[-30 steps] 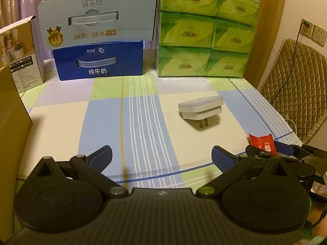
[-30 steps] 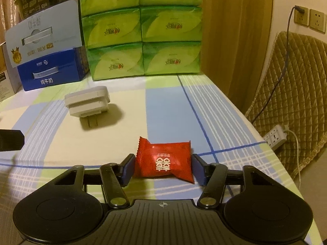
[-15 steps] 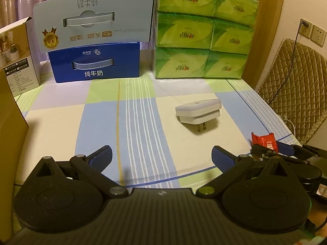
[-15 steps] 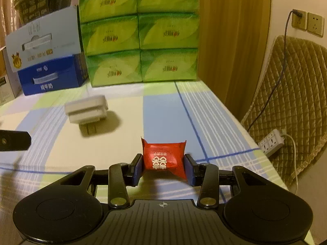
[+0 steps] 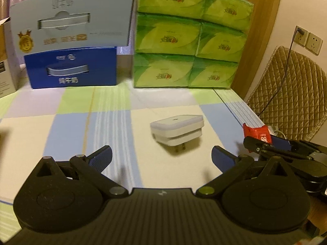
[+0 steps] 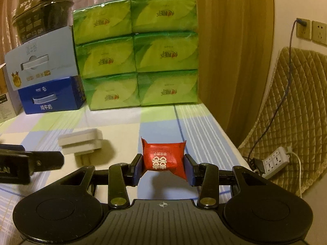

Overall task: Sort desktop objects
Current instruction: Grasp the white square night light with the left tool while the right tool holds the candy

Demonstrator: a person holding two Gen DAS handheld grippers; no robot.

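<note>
A red candy packet (image 6: 163,158) with white characters hangs above the checked tablecloth, and my right gripper (image 6: 163,168) is shut on it, one blue pad on each side. From the left wrist view the same red candy packet (image 5: 258,133) shows at the right, held in the right gripper (image 5: 265,143). A white plug adapter (image 5: 177,130) lies on the cloth with its prongs toward me; it is the white plug adapter (image 6: 80,143) left of the packet in the right wrist view. My left gripper (image 5: 161,157) is open just short of the adapter, nothing between its fingers.
A stack of green tissue packs (image 5: 190,49) and a blue milk carton box (image 5: 71,69) with a pale flap stand along the back. A dark cup (image 6: 40,18) sits on the box. A quilted chair (image 6: 292,110) and a power strip (image 6: 276,164) are past the table's right edge.
My right gripper closed on the candy packet and lifted it off the cloth. The left gripper moved forward toward the plug adapter, staying open.
</note>
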